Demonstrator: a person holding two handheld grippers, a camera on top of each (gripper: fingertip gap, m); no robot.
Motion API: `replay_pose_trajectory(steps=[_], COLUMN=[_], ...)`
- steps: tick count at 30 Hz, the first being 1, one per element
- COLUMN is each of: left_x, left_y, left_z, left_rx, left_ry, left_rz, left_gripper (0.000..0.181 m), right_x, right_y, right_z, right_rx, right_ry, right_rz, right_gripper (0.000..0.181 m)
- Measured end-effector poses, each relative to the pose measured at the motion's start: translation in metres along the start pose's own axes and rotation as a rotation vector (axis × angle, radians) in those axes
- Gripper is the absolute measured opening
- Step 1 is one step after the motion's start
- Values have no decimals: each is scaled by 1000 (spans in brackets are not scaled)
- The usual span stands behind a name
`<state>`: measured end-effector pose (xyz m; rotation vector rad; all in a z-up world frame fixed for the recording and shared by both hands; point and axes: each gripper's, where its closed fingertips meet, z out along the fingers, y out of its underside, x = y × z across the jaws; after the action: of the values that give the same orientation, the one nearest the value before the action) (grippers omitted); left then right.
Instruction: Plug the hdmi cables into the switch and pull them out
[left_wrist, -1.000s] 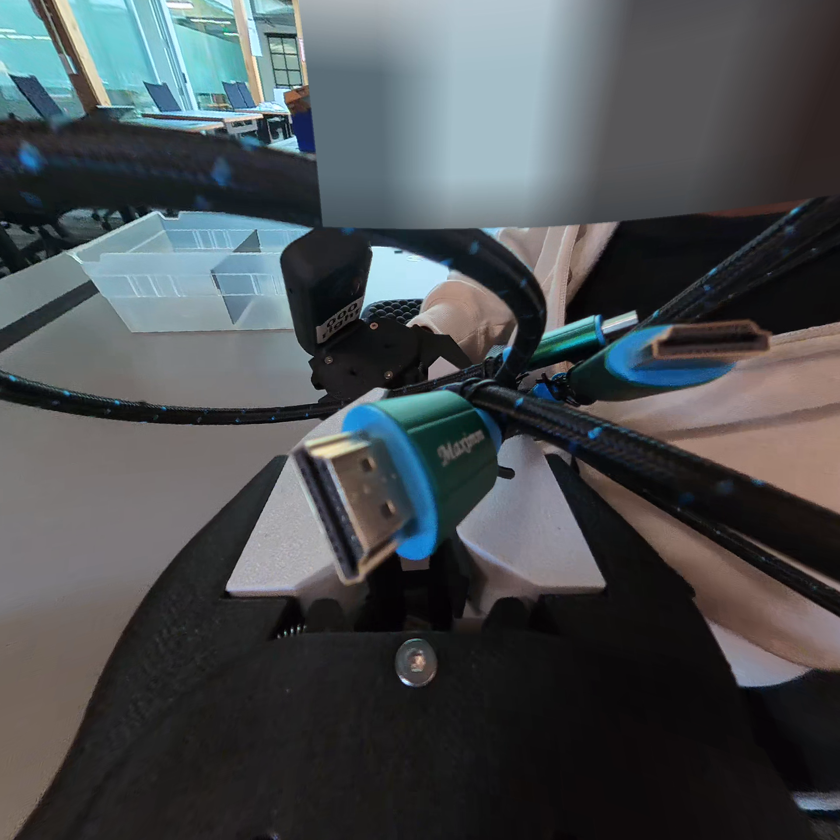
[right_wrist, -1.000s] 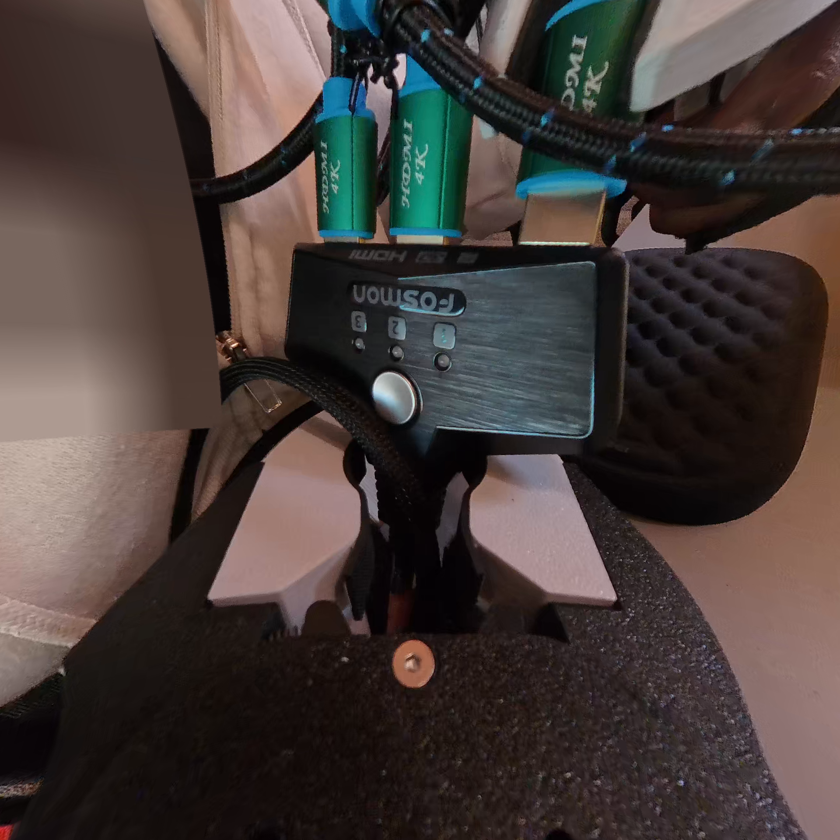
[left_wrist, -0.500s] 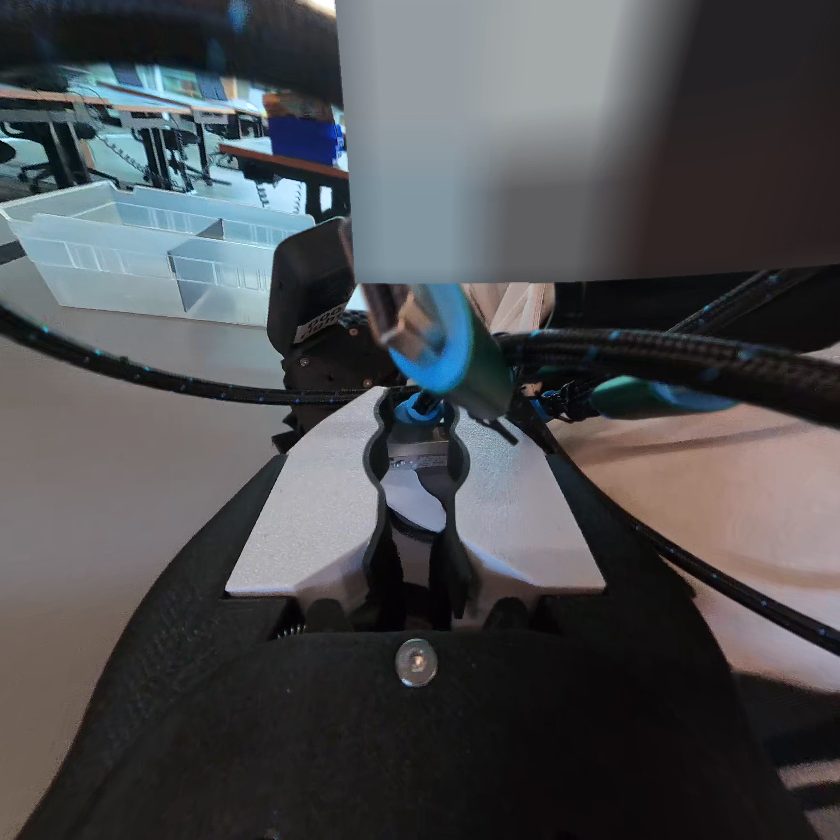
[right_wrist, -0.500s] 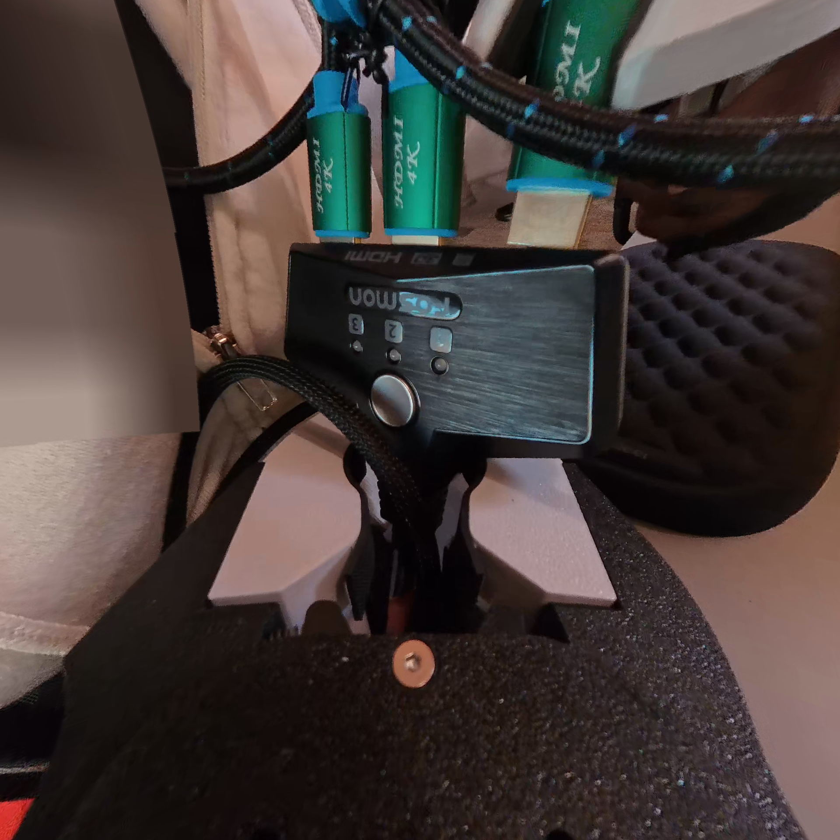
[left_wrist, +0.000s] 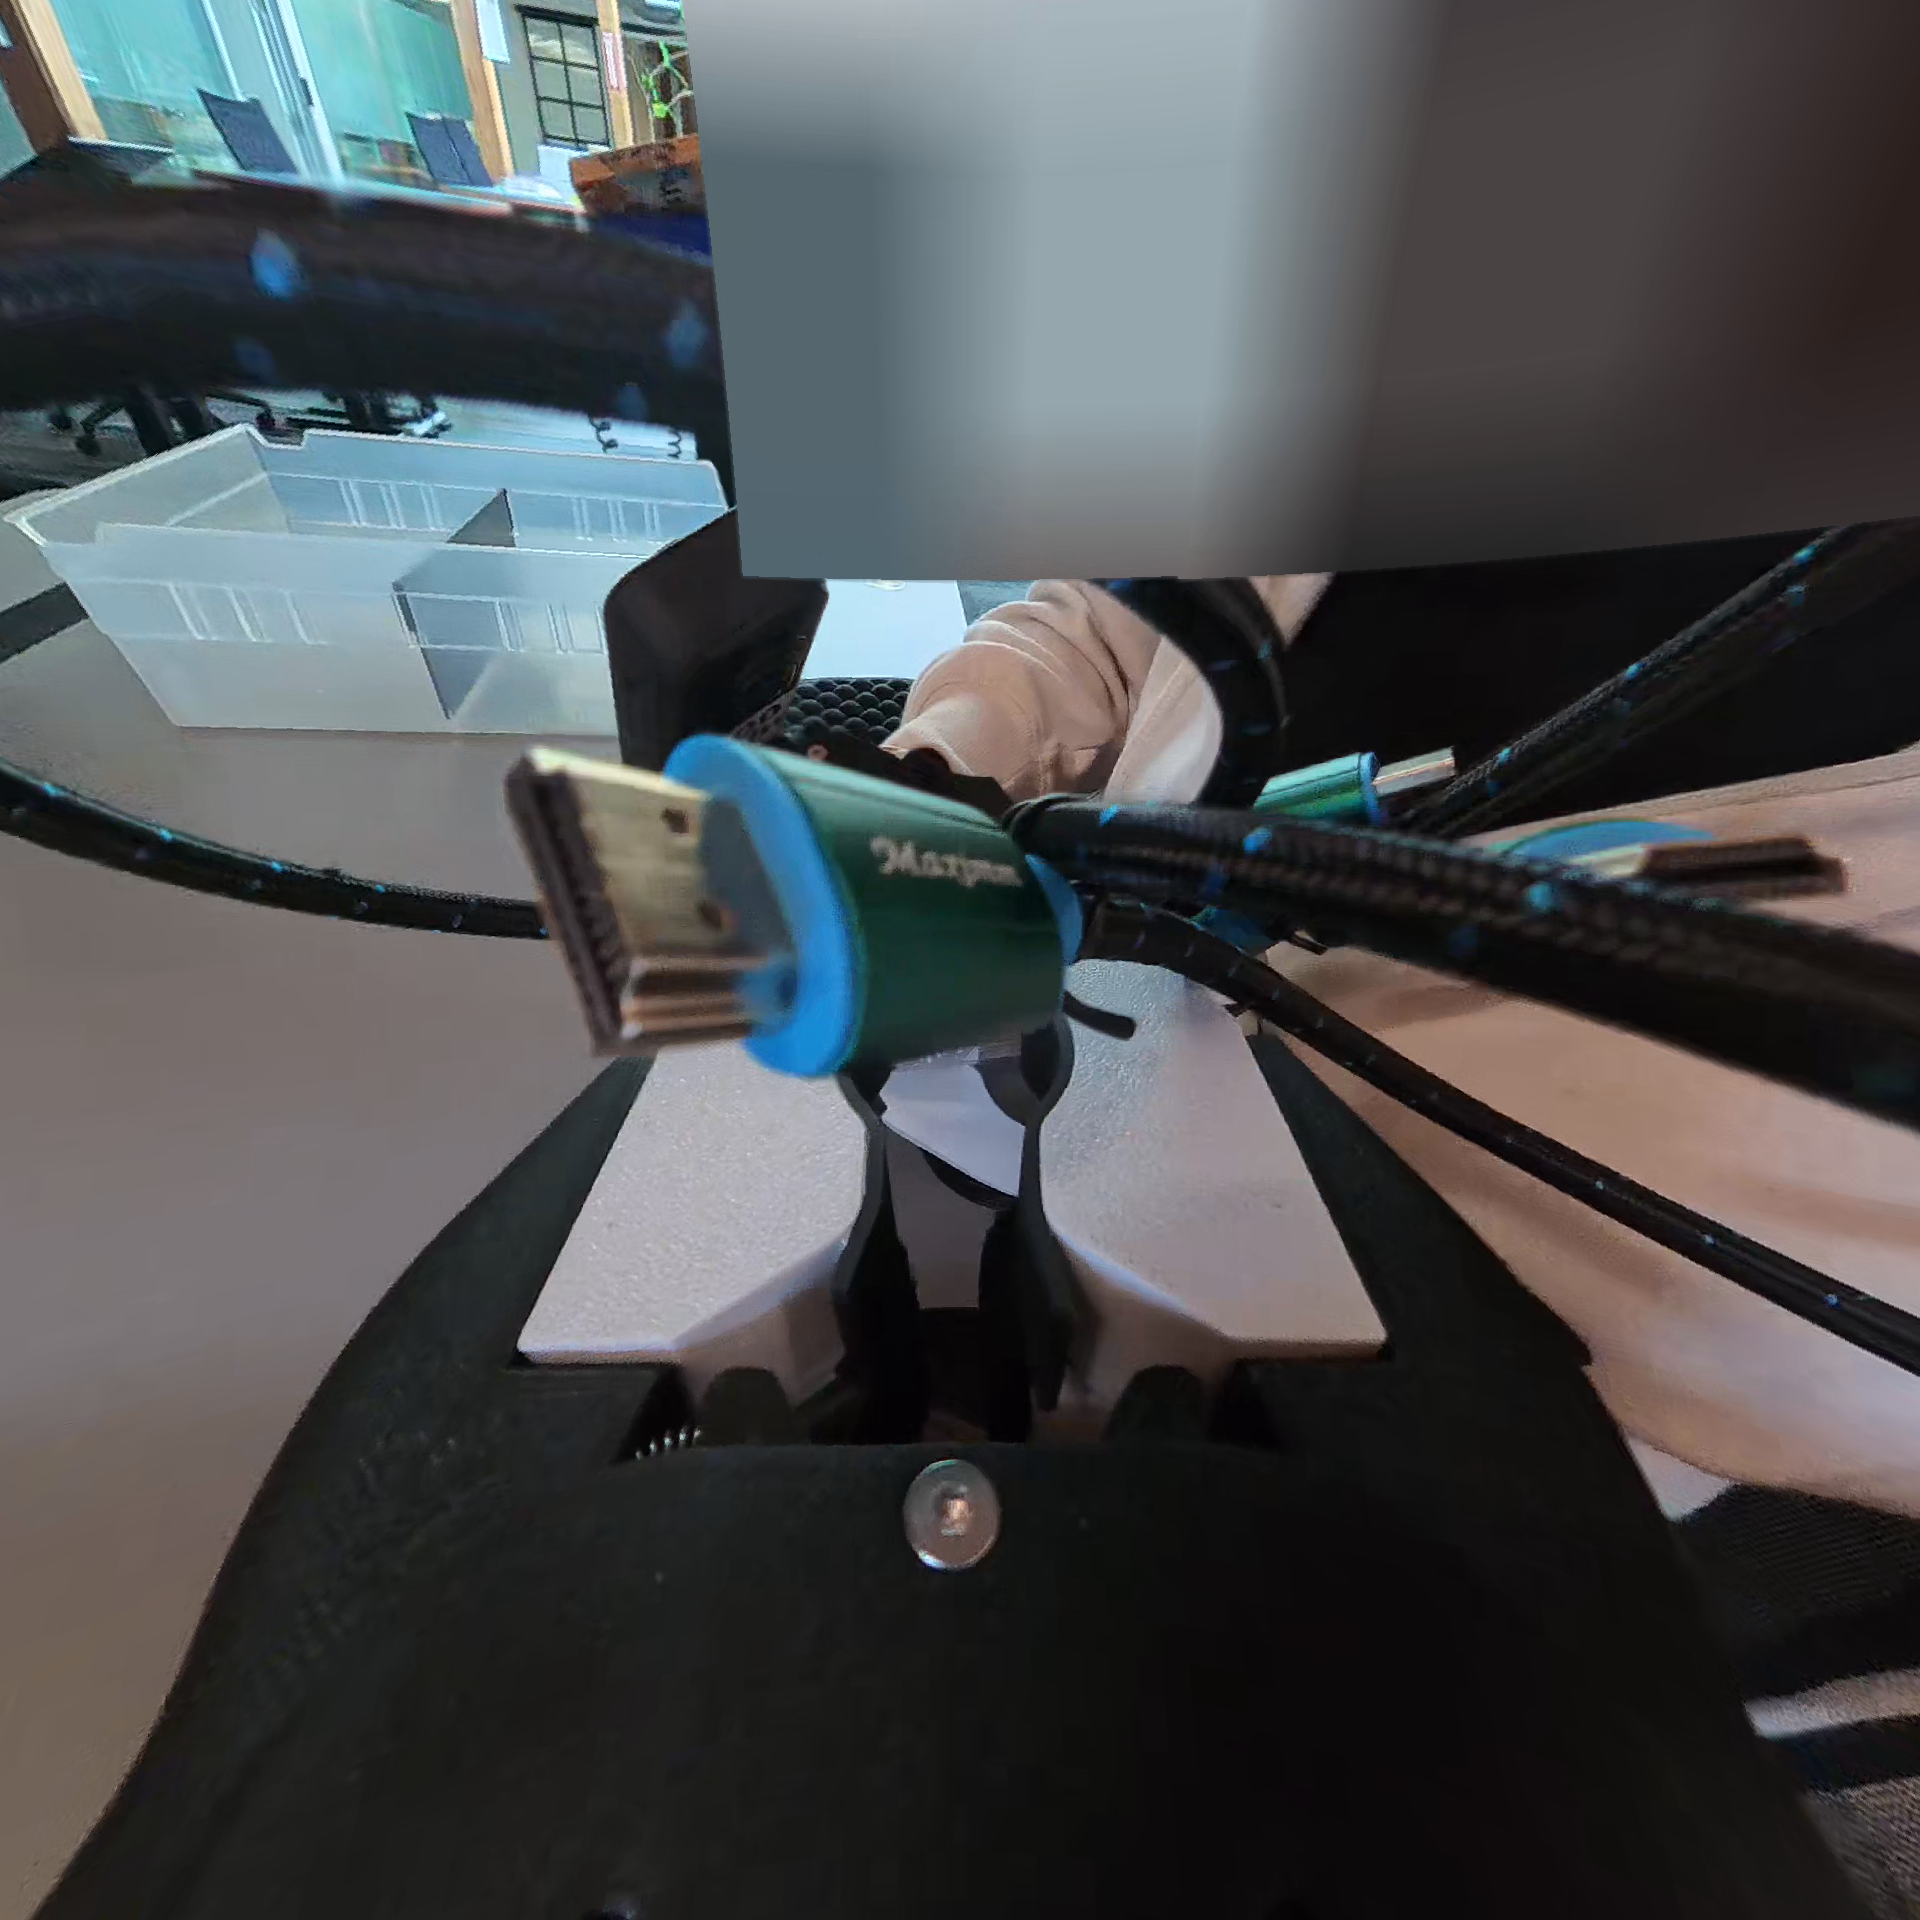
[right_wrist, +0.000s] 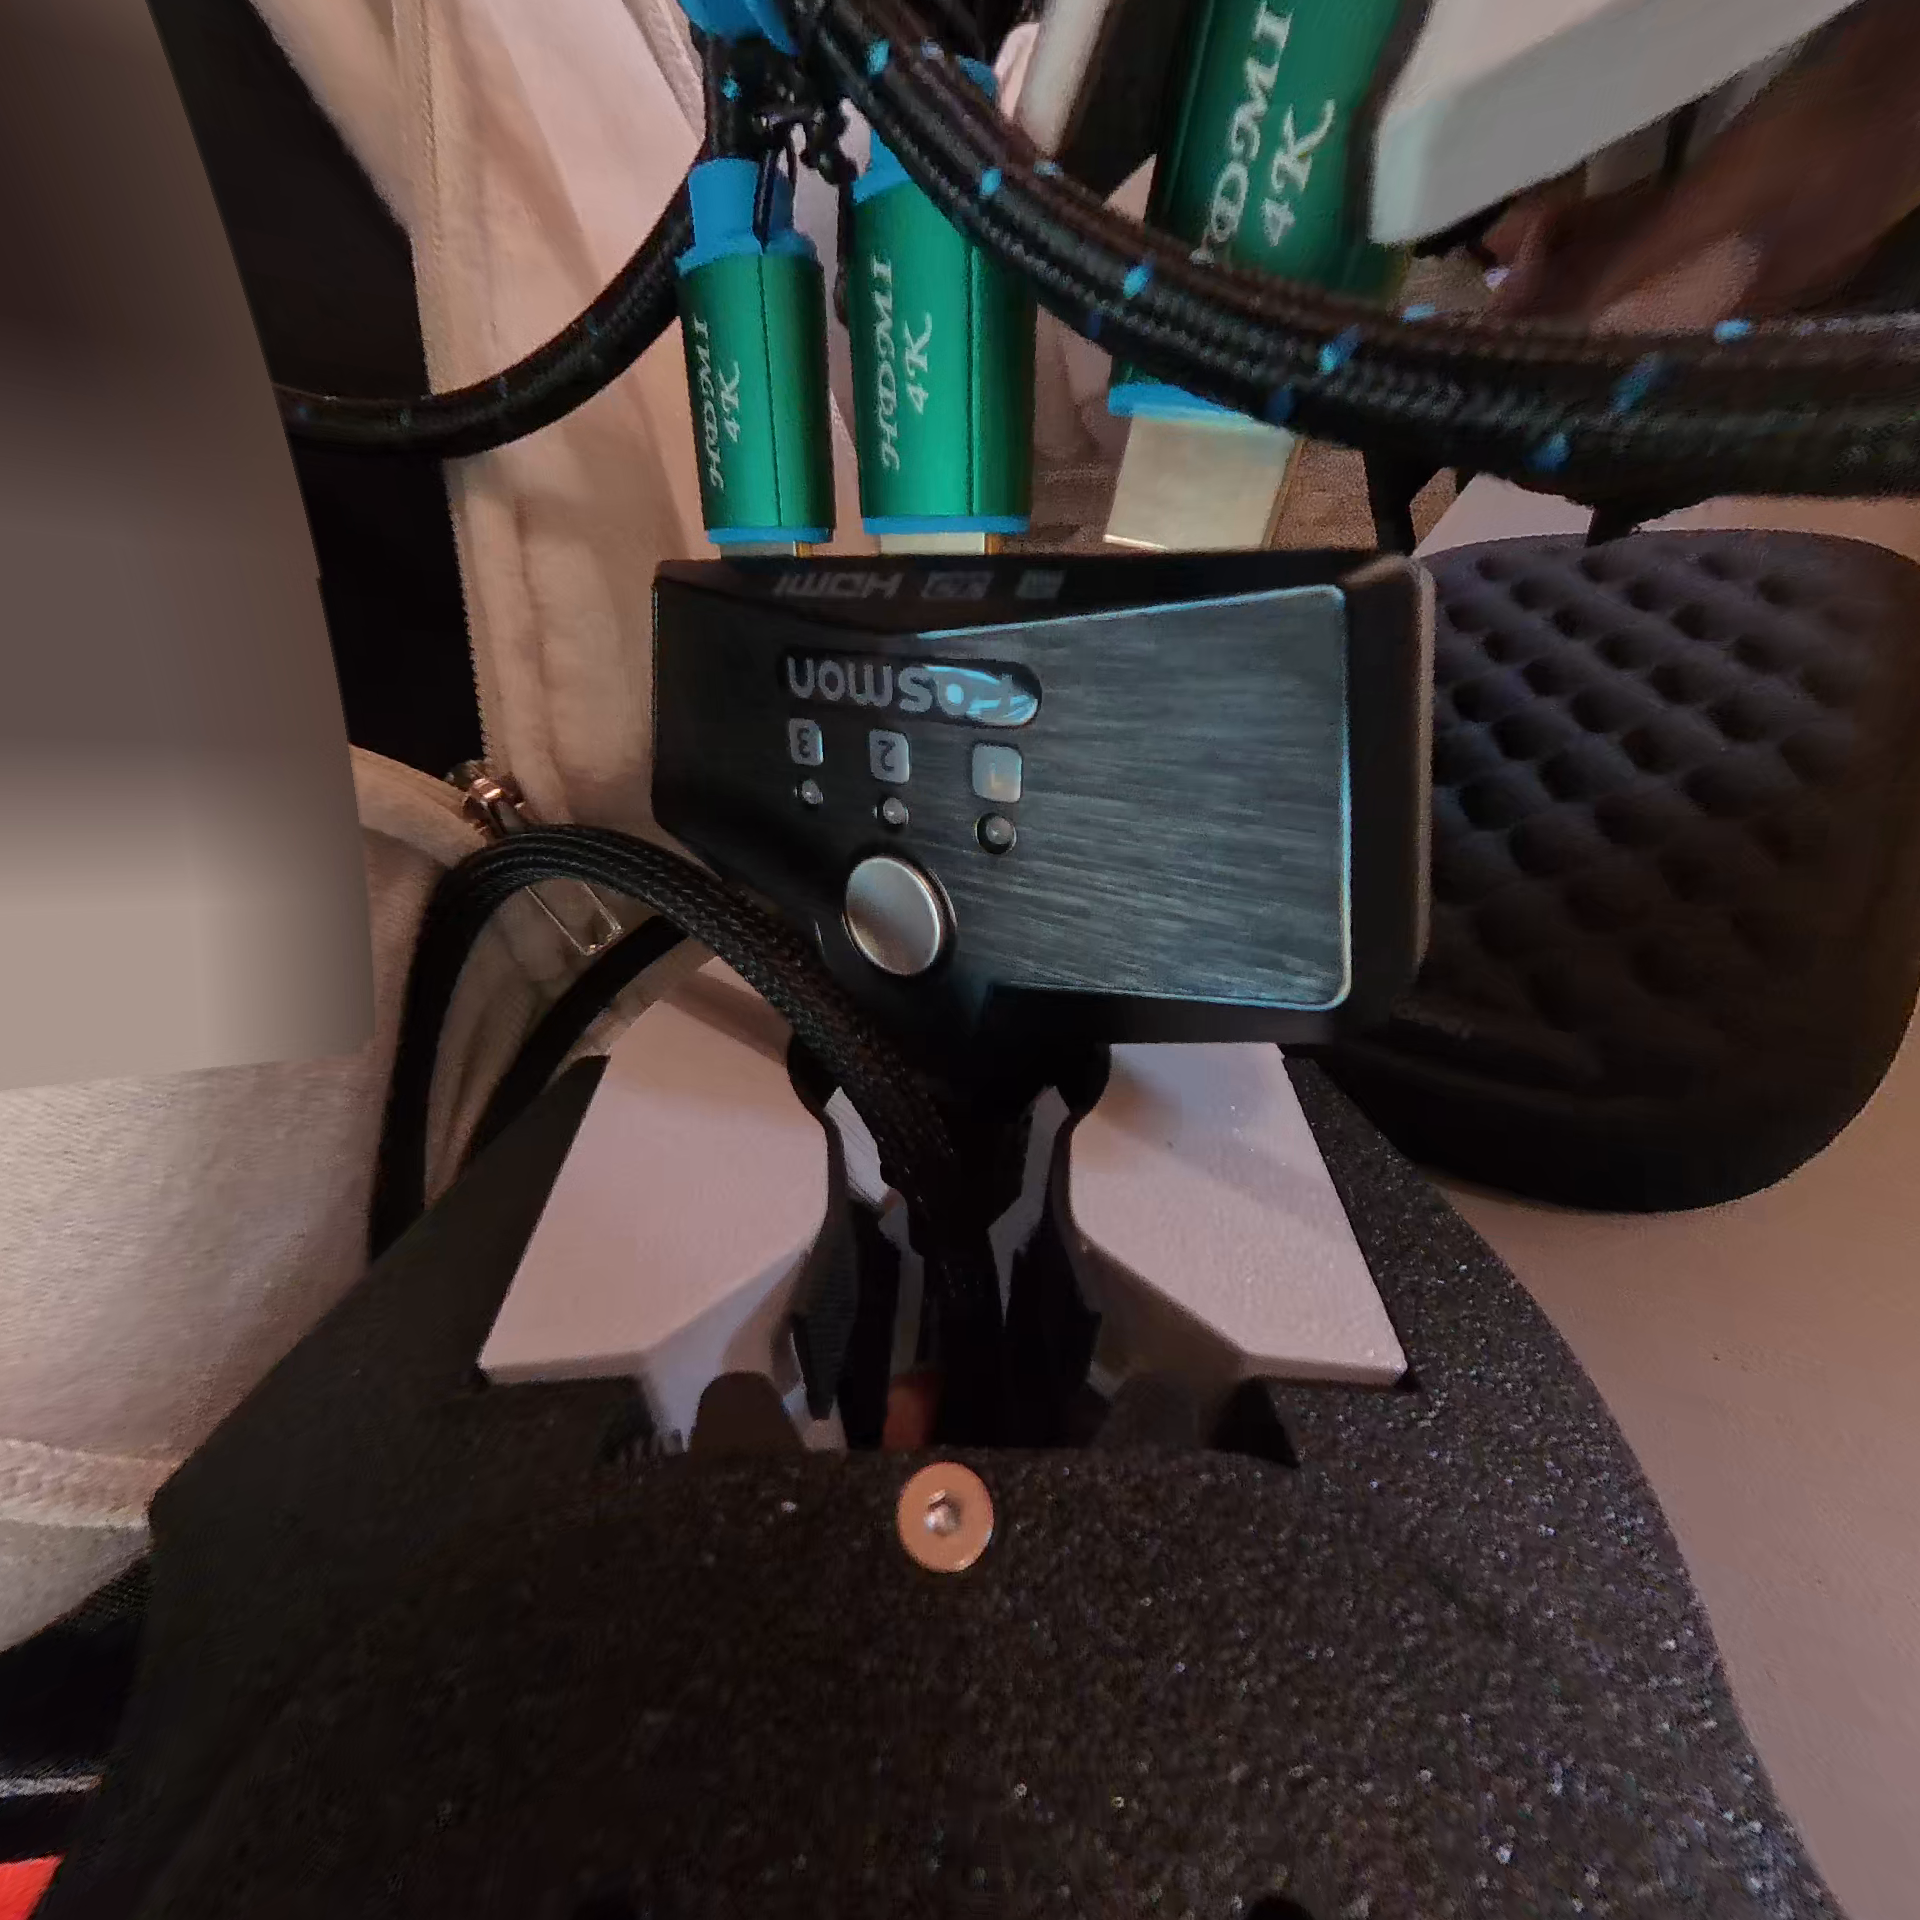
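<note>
In the right wrist view my right gripper (right_wrist: 945, 1101) is shut on the near end of the black HDMI switch (right_wrist: 1143, 790). Two green HDMI plugs (right_wrist: 758, 395) (right_wrist: 935, 384) sit in its far edge. A third green plug (right_wrist: 1278, 177) stands at the rightmost port with most of its gold connector (right_wrist: 1195, 488) bare. A white finger of my left gripper (right_wrist: 1558, 94) is against it. In the left wrist view my left gripper (left_wrist: 956, 1070) is nearly closed, and a loose green plug (left_wrist: 914, 914) hangs across it and hides what it holds.
Braided black cables (left_wrist: 1455, 894) cross both views, with more loose plugs (left_wrist: 1714, 868) at the right. A clear divided tray (left_wrist: 312, 582) stands at the back left on the grey table (left_wrist: 208, 1143). A black dimpled pad (right_wrist: 1662, 831) lies beside the switch. A person's beige sleeve (left_wrist: 1558, 1143) is close behind.
The third plug has come farther out of the switch, showing more of its gold connector. The loose plug has swung about in front of my left gripper. The switch stays held.
</note>
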<state>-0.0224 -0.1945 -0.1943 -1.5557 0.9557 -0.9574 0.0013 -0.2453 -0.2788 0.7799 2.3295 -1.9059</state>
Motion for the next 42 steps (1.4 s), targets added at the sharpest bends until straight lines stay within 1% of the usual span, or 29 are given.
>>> replay_pose_trajectory(steps=[3,9,10,11,12,13,15,18,19,21,23,25,27,30,36,39,42], left_x=[0,0,0,0,1,1,2,1,0,0,0,2,2,3,4,4,6], left_y=[2,8,9,10,9,9,9,7,7,9,9,6,3,4,2,2,1], left_z=[3,2,2,2,2,2,3,3,2,2,2,6,11,10,13,15,16], left_rx=[-12,-115,-124,-122,-109,-92,-70,-51,-64,-104,-94,-72,-78,-112,-102,-165,-143], left_ry=[-13,-3,-5,-5,-3,-5,-12,-22,-33,-55,-59,-56,-70,-89,-134,-152,-135], left_rz=[24,55,55,56,51,48,54,57,69,94,78,79,105,146,255,294,260], left_gripper=[20,21,21,21,21,21,21,21,21,22,22,22,22,23,24,25,24], right_x=[0,-3,-3,-1,2,2,-1,-13,-14,-11,-10,-13,-17,-17,-20,-21,-22], right_y=[3,4,4,5,5,4,3,-1,-2,-1,-1,-1,-1,-1,0,1,1], right_z=[2,3,3,4,4,4,5,5,6,7,7,10,13,13,12,12,13], right_rx=[-28,-32,-32,-36,-36,-30,-23,4,9,5,0,-8,-12,-13,-19,-25,-29], right_ry=[4,-38,-37,-13,19,25,3,-112,-128,-101,-88,-113,-144,-140,-163,-170,-173], right_rz=[-5,35,35,29,25,15,3,43,59,50,47,43,43,38,32,34,15], right_gripper=[39,41,43,49,60,63,61,52,50,48,47,46,45,44,40,39,39])
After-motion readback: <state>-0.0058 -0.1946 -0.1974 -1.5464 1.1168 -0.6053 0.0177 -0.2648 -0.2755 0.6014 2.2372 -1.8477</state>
